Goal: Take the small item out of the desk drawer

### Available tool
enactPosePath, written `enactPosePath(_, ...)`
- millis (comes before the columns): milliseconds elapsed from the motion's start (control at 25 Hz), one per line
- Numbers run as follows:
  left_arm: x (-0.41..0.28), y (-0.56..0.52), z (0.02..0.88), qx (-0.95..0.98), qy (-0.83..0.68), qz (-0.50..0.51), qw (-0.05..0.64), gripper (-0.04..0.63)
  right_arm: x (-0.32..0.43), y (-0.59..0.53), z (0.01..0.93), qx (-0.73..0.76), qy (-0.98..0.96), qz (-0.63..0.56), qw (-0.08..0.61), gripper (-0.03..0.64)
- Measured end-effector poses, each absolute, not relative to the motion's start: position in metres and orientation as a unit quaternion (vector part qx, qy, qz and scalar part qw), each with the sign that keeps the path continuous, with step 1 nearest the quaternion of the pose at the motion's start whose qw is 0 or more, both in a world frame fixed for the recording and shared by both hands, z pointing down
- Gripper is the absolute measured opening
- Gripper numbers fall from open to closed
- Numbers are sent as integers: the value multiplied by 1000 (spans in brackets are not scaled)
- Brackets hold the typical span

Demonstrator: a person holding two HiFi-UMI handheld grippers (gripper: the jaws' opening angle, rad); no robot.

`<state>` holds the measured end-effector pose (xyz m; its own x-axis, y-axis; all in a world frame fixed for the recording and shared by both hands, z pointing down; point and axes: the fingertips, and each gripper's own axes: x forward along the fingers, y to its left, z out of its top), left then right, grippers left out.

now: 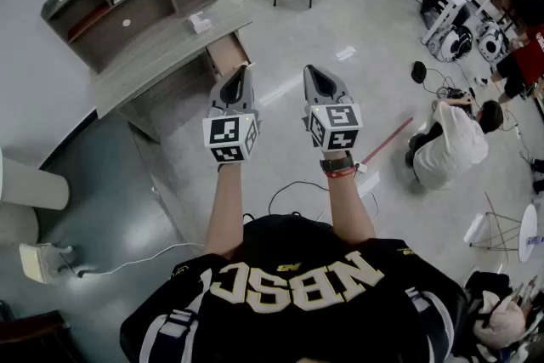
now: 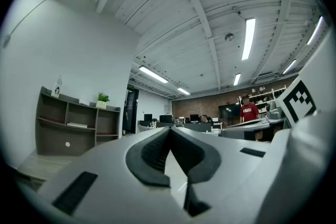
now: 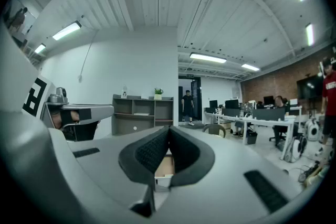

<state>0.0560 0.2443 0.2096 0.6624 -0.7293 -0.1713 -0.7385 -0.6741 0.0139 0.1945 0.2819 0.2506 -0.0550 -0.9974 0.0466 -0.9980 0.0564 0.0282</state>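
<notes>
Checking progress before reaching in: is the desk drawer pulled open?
Yes, in the head view the desk drawer juts out from the front of the desk, with its wooden inside showing.

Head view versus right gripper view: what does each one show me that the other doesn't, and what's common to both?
Only the head view: the seated person on the floor, the red stick beside them, and the floor cable.
Only the right gripper view: the right claw end-on, shut and empty, the ceiling lights, and a standing person in the doorway.
Both: the shelf unit on the desk and its open drawer ahead.
</notes>
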Motion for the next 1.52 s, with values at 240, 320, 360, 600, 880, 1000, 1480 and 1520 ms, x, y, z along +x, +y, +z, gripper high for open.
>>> enactPosePath(240, 83, 253, 215, -913, 399, 80, 28, 8, 219, 290, 254, 686, -727, 8, 22, 6)
enactPosePath(320, 91, 257, 219, -913, 401, 78, 26, 8, 226, 293, 257, 683, -730, 10, 20, 6)
enactPosePath(360, 94, 259, 220, -912, 403, 77, 24, 8, 228, 295, 259, 681, -732, 11, 19, 6)
enactPosePath(600, 85, 270, 233, -895, 441, 68, 31, 8, 218, 293, 275, 653, -757, 24, 8, 6)
enactPosePath(880, 46, 260, 249, -869, 492, 51, 23, 8, 171, 272, 291, 595, -803, 28, 15, 6)
enactPosePath(1000, 23, 236, 253, -860, 506, 53, 24, 8, 146, 246, 298, 579, -814, 33, 16, 6)
enactPosePath(1480, -49, 86, 241, -848, 525, 73, 17, 8, 67, 93, 284, 538, -842, 22, 38, 6)
enactPosePath(1520, -53, 74, 241, -848, 525, 72, 16, 8, 64, 80, 282, 540, -841, 22, 37, 6)
